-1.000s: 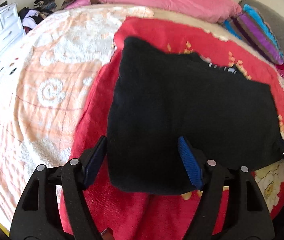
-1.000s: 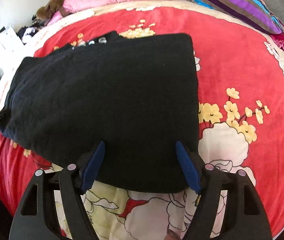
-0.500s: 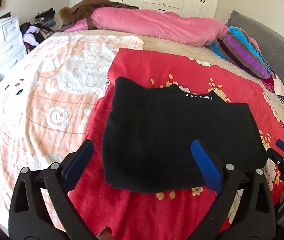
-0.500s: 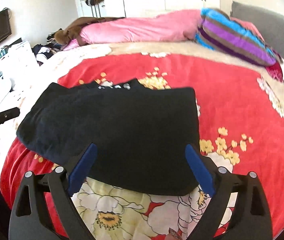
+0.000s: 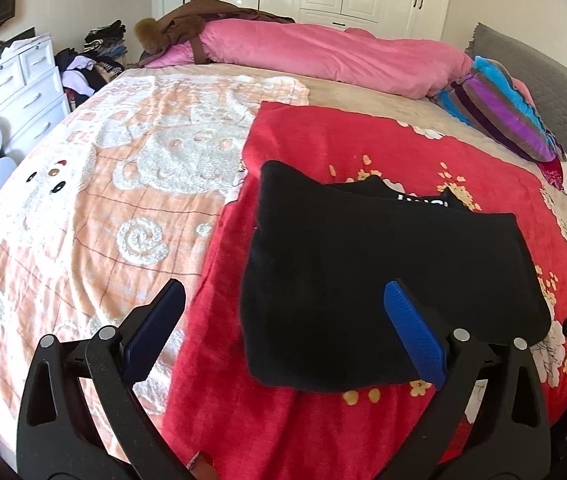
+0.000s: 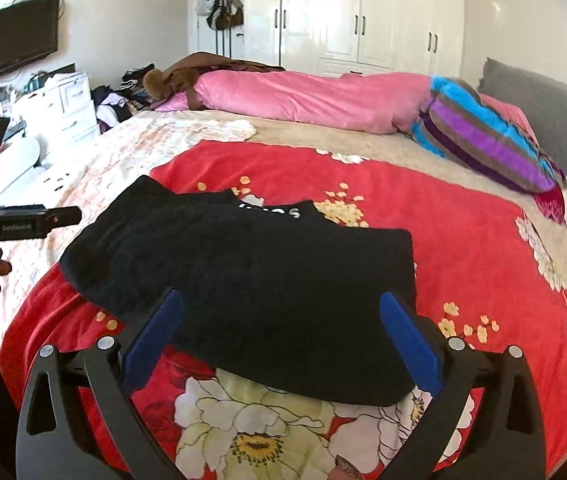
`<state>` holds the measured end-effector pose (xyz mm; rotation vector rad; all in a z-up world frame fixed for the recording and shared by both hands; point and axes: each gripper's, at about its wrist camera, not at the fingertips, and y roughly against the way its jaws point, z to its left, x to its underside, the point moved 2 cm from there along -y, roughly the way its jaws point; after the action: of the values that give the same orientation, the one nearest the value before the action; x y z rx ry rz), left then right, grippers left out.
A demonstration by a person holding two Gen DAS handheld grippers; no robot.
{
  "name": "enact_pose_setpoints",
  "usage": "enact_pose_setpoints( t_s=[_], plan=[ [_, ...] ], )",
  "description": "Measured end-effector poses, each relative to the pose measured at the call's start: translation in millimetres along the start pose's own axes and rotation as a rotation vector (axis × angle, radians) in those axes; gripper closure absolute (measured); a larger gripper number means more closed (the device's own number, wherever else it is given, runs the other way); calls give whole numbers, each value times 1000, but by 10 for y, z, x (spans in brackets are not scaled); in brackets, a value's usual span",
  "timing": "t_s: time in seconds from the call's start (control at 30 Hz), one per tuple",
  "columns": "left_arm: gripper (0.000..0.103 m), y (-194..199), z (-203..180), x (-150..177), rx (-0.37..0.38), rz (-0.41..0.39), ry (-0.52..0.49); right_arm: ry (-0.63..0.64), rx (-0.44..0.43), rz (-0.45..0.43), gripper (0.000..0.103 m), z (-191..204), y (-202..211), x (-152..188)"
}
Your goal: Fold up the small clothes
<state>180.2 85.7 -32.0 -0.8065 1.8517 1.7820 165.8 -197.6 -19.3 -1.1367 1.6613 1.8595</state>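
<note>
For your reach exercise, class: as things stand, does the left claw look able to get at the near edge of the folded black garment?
Probably yes. The left claw is open and empty, the black garment lies flat on the red blanket just ahead, and nothing sits between them.

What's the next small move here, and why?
Probably pull both tools clear and leave the garment alone. The black garment lies folded in a compact rectangle on the red floral blanket. The left tool and right tool are open, holding nothing, above its near edge, so no grasp looks needed.
</note>
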Motion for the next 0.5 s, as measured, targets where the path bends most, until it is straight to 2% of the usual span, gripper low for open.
enact_pose_setpoints(
  t_s=[0.3,0.5],
  plan=[
    [10,-70,150,-44,-5,2,19,81,-46,13,4,457,-146,-11],
    [10,-162,278,-83,-3,22,56,181,-83,11,4,889,-270,14]
  ],
)
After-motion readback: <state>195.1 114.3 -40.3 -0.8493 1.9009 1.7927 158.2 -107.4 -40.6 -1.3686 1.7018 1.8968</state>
